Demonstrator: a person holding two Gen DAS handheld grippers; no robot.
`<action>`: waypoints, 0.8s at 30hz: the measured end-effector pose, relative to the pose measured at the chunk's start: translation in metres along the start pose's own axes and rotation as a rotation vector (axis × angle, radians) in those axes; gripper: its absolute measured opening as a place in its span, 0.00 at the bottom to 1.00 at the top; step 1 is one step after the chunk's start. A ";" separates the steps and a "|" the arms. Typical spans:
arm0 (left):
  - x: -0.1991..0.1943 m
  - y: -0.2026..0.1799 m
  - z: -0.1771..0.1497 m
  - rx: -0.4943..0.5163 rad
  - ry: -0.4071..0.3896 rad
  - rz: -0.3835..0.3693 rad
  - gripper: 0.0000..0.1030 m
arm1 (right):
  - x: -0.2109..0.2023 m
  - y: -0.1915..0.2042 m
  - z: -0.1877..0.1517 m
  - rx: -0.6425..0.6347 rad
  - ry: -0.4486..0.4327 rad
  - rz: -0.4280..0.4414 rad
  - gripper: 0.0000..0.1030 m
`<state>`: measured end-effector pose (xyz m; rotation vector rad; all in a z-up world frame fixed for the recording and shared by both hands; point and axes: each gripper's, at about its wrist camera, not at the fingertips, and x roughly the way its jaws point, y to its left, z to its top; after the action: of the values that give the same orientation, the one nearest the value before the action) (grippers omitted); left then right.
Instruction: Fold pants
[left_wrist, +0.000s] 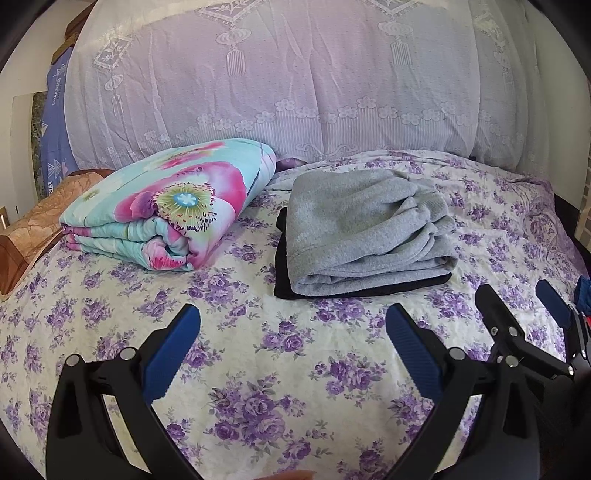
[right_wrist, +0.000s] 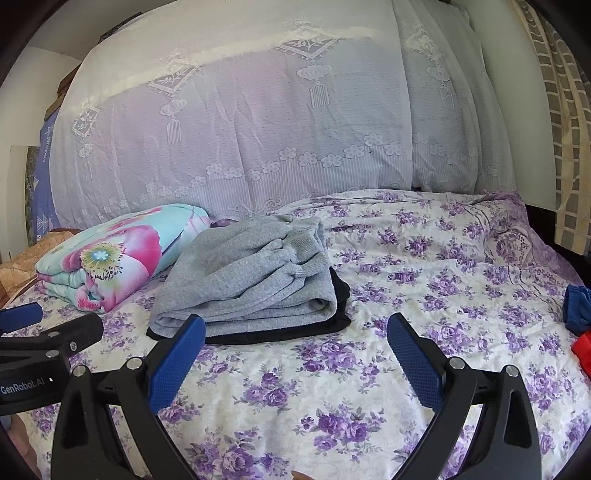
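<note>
Both the left gripper (left_wrist: 293, 363) and right gripper (right_wrist: 295, 363) hover with jaws wide apart, holding nothing. The grey pants (left_wrist: 365, 230) lie folded on the bed (left_wrist: 258, 369) atop a black garment (left_wrist: 282, 258); soft, thick and floppy, they are probably best pinched at the ribbed cuffs.

The bedsheet (left_wrist: 295, 369) is showing cream with purple rose sprays all over. The folded pants (left_wrist: 362, 229) are reading plain heather grey, sitting on a black garment (left_wrist: 282, 266). The quilt (left_wrist: 166, 206) is flashing turquoise with big pink flowers, one with a yellow-green, blue-centred heart. The curtain (left_wrist: 277, 74) behind is glowing pale lilac-white with lace lanterns and a flower border. Both the left gripper (left_wrist: 291, 354) and the right gripper (right_wrist: 295, 354) are wearing blue ridged pads on black frames. At the right edge, blue cloth (right_wrist: 578, 308) and something red (right_wrist: 583, 350) are peeking in.
</note>
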<state>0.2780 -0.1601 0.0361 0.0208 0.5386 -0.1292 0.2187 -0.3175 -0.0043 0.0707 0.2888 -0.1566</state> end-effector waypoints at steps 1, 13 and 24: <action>0.000 0.000 0.000 0.001 0.000 0.000 0.96 | 0.000 0.000 0.000 0.000 0.001 0.000 0.96; 0.000 -0.001 -0.001 0.000 0.003 -0.001 0.96 | 0.000 0.000 0.000 0.001 0.005 -0.003 0.96; -0.001 -0.003 -0.003 -0.002 0.009 -0.006 0.96 | 0.001 0.000 0.000 0.002 0.007 -0.003 0.96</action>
<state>0.2757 -0.1632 0.0340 0.0180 0.5482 -0.1343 0.2195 -0.3179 -0.0049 0.0727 0.2954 -0.1598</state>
